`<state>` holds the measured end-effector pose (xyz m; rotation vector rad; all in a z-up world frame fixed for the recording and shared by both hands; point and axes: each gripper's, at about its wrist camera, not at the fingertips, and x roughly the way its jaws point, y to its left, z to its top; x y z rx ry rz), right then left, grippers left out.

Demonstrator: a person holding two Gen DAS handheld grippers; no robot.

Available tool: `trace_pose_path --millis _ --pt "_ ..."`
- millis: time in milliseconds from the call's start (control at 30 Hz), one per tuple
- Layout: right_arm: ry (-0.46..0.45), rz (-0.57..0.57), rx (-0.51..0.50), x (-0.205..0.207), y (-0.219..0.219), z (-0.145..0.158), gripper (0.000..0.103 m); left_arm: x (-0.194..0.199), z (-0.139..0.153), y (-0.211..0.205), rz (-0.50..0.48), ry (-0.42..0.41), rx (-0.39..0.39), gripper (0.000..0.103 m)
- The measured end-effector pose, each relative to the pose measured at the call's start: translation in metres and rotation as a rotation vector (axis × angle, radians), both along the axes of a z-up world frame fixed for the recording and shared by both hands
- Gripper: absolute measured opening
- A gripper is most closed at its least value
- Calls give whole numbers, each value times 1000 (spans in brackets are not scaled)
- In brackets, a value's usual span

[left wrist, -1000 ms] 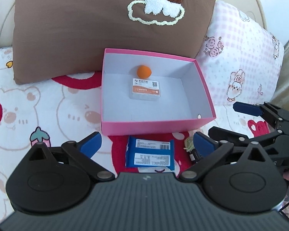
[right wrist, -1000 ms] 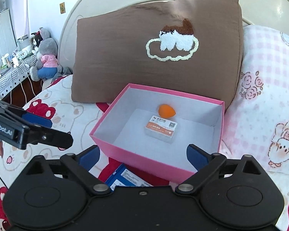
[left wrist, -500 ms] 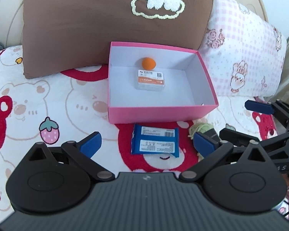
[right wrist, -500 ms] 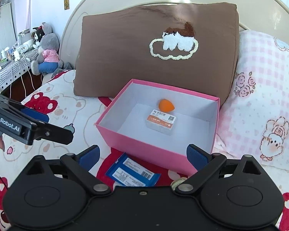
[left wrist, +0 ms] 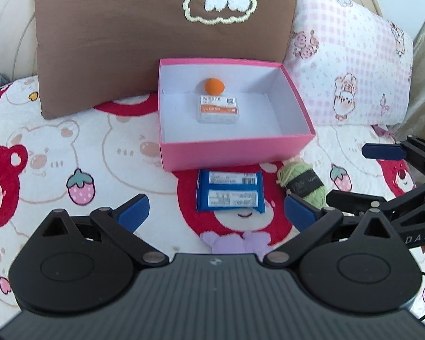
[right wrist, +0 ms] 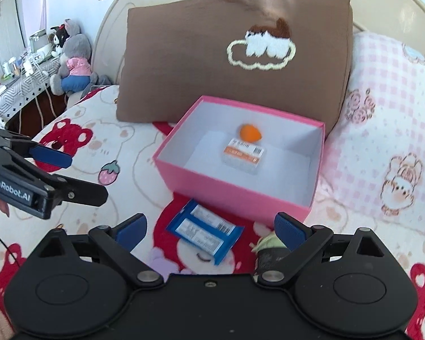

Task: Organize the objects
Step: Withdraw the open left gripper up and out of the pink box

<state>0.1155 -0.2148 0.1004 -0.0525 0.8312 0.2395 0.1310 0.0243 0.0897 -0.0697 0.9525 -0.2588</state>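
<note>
A pink box (left wrist: 235, 151) (right wrist: 229, 187) lies open on the bed. It holds an orange ball (left wrist: 214, 85) (right wrist: 250, 133) and a small clear case with an orange label (left wrist: 218, 109) (right wrist: 243, 155). A blue packet (left wrist: 230, 195) (right wrist: 205, 233) lies on the quilt just in front of the box. A green yarn skein with a black band (left wrist: 303, 182) (right wrist: 269, 245) lies to its right. My left gripper (left wrist: 215, 211) is open and empty, above the quilt near the packet. My right gripper (right wrist: 211, 226) is open and empty, above the packet and yarn.
A brown pillow (left wrist: 161, 34) (right wrist: 235, 65) and a pink checked pillow (left wrist: 351, 65) (right wrist: 388, 141) stand behind the box. The bear-print quilt (left wrist: 70, 153) spreads to the left. Plush toys (right wrist: 73, 65) and a desk lie beyond the bed's left edge.
Both grippers have pulled back from the box and risen. The packet and the yarn skein now show fully in front of the box. Both grippers stay open.
</note>
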Motion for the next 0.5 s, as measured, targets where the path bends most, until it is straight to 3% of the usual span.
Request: trace_pose_path --millis 500 --pt "67 4 -76 -38 -1 -12 98 -29 -11 -11 -63 62 -15 103"
